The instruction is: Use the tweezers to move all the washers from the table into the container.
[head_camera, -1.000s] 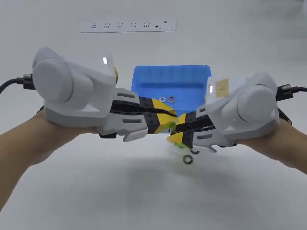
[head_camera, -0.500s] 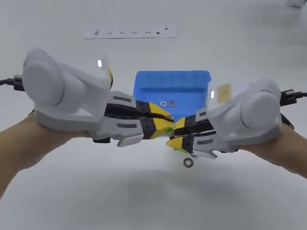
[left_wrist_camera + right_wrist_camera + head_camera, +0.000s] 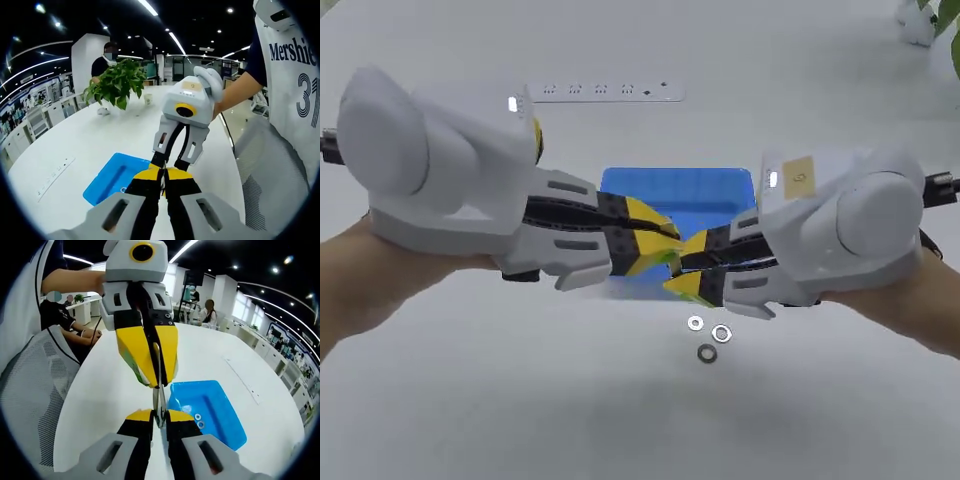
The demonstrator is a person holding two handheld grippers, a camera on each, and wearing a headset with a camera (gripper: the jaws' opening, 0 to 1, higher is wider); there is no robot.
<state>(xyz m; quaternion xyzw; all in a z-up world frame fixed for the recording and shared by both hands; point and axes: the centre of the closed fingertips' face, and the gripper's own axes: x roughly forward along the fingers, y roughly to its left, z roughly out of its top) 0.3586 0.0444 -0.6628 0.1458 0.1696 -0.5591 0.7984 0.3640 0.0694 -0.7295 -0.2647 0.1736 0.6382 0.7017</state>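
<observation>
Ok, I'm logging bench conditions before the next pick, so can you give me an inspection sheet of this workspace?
Surface: white table, no spills seen.
Job's things: three washers on the table in front of the blue container; two more washers inside it; tweezers held between both grippers.
Clutter: power strip beyond the container.
Grippers: left gripper and right gripper, fingers closed on the tweezers.
Cables: a cable at each gripper's rear.
Surroundings: potted plant, people in an open office.
</observation>
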